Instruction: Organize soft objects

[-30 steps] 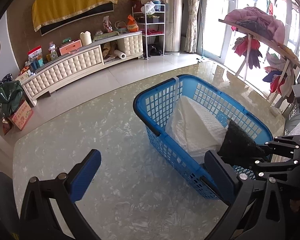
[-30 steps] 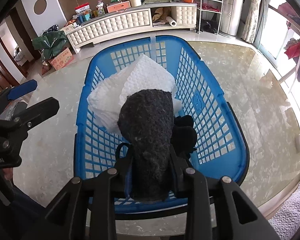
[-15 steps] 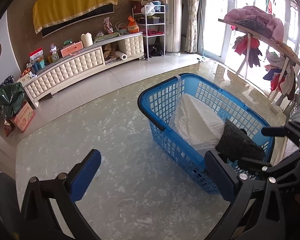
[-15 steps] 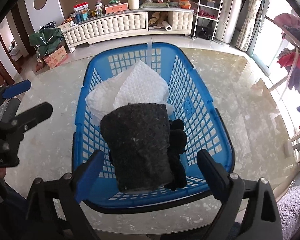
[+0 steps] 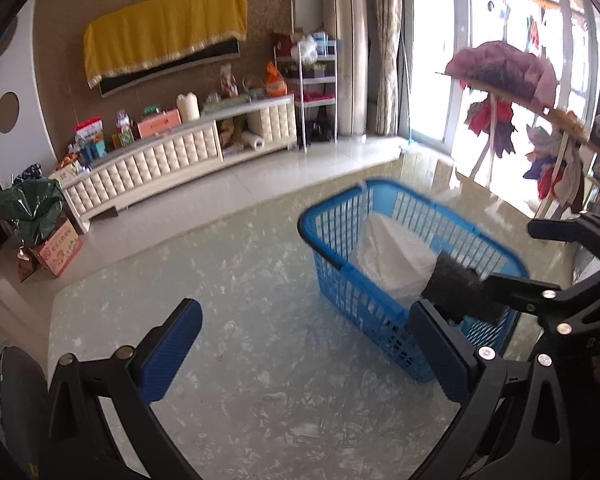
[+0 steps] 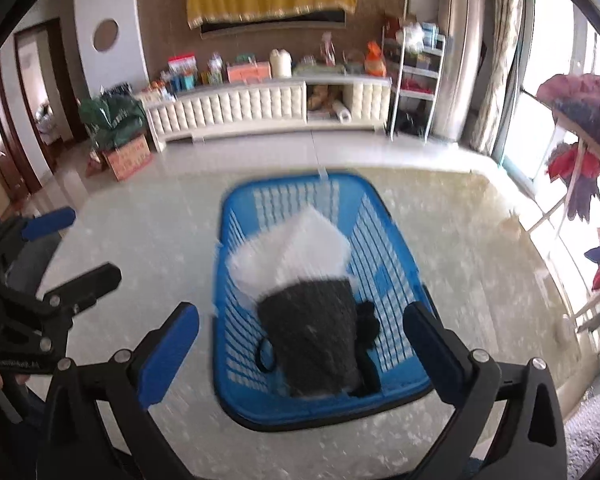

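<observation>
We hold the right gripper (image 6: 300,344) nearest the work, above the near end of the blue laundry basket (image 6: 396,240). Its jaws have just been opening and now stand spread wide; nothing sits between the pads. The dark grey felted cloth (image 6: 312,336) lies directly ahead of and below this claw, inside the basket at its near end, with its long axis running near to far along the line the claw points. The right gripper is therefore the nearer one to it.

Our left gripper (image 5: 300,356) hangs to the left of the basket, over the bare marbled tabletop (image 5: 228,280). Its jaws are likewise spread and empty.

Basket contents, near to far: the dark grey cloth, with a small black item (image 6: 366,320) just beside it on the right, too blurred to name; beyond these, a folded white textured cloth (image 6: 300,240) leaning toward the far end.

We judge the dark cloth as placed, so the next pick must come from outside the basket.
</observation>
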A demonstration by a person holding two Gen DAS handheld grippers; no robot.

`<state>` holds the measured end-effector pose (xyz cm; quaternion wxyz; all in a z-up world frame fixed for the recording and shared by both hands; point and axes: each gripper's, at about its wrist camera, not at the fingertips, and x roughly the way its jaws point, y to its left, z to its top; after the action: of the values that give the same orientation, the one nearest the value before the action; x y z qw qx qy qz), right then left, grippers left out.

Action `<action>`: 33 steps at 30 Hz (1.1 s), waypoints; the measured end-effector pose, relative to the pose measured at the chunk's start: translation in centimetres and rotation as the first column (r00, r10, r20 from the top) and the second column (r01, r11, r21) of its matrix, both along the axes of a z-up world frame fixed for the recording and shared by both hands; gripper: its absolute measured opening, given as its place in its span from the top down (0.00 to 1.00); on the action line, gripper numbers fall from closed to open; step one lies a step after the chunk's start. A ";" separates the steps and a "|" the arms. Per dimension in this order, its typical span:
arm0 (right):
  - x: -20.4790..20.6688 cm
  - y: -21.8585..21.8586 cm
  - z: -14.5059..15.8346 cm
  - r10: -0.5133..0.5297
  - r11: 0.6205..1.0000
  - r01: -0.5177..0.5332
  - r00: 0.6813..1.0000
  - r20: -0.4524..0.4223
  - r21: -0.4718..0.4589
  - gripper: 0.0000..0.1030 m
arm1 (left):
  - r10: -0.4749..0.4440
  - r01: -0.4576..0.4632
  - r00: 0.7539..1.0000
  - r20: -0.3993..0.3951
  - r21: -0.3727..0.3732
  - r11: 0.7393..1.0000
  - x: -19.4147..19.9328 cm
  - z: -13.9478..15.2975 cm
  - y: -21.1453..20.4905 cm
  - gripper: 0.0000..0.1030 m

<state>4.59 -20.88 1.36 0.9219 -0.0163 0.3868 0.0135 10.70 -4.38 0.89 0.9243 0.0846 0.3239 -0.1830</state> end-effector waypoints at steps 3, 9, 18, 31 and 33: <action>-0.6 0.9 1.2 0.015 1.000 -0.016 0.996 0.084 0.018 0.01 | 0.021 -0.018 0.998 0.052 -0.054 0.998 -1.1 1.6 1.2 0.00; -0.6 2.6 2.9 0.042 0.998 -0.049 0.979 0.201 0.031 0.00 | 0.107 -0.095 0.979 0.175 -0.078 0.992 -2.6 3.8 3.3 0.00; 0.7 4.3 2.6 0.077 0.995 -0.087 0.971 0.225 0.038 0.00 | 0.186 -0.177 0.966 0.180 -0.068 0.982 -2.8 3.4 5.8 0.00; 0.9 5.5 2.3 0.127 0.986 -0.149 0.959 0.254 0.070 0.00 | 0.209 -0.196 0.958 0.198 -0.084 0.977 -3.8 3.6 6.9 0.00; 0.8 5.5 2.4 0.126 0.987 -0.148 0.958 0.258 0.067 0.00 | 0.207 -0.194 0.958 0.199 -0.081 0.978 -3.8 3.4 6.7 0.00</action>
<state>5.37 -15.43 3.77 0.9604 -0.0049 0.2630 0.0916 6.95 2.36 4.31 0.9688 0.0417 0.2275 -0.0886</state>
